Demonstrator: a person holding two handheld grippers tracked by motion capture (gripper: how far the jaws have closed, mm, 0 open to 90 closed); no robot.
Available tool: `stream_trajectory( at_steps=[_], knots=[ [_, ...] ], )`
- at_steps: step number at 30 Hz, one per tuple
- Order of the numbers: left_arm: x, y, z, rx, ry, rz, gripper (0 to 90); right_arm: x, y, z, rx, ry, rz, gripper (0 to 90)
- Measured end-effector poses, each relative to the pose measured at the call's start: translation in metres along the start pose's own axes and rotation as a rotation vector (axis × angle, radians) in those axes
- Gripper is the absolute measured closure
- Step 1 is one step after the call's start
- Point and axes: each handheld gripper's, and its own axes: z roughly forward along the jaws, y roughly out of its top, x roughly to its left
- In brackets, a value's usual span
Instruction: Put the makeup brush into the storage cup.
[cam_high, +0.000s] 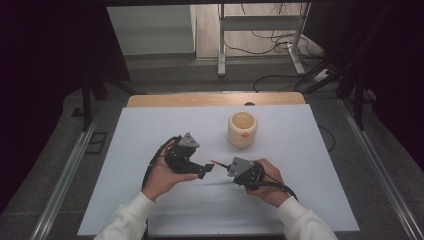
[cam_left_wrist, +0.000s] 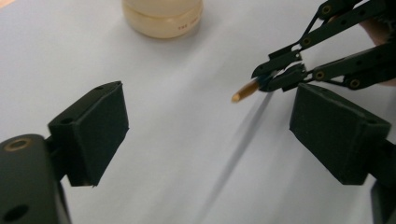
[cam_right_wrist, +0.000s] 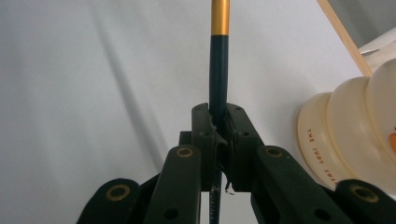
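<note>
My right gripper (cam_right_wrist: 218, 135) is clamped on the pencil (cam_right_wrist: 218, 65), its long axis pointing at my open, empty left gripper (cam_left_wrist: 205, 130) just beside, with the cup (cam_high: 242, 129) beyond on the bench (cam_high: 150, 130).

White sheet (cam_high: 150, 200) covers wooden table (cam_high: 165, 100); cream ribbed cup (cam_high: 242, 131) stands on sheet.

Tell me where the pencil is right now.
The pencil is clamped in the right gripper, above the white mat, pointing toward the open left gripper; the cream cup stands behind.
</note>
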Motion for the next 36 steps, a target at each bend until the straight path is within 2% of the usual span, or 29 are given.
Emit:
stream_trajectory(
  at_steps=[5,9,23,36],
  knots=[
    [0.001,-0.010,-0.011,-0.036,0.047,0.003,10.7,-0.001,0.000,-0.002,-0.020,0.010,0.015,83.9],
    [0.004,-0.018,-0.017,-0.038,0.040,-0.015,10.4,-0.003,0.000,-0.004,-0.023,0.003,0.022,83.9],
    [0.013,-0.034,-0.013,-0.028,0.056,-0.038,12.2,-0.005,-0.002,-0.007,-0.031,-0.005,0.039,83.9],
    [0.025,-0.072,-0.017,-0.012,0.102,-0.107,12.2,-0.007,-0.004,-0.012,-0.043,-0.025,0.051,83.9]
  ],
)
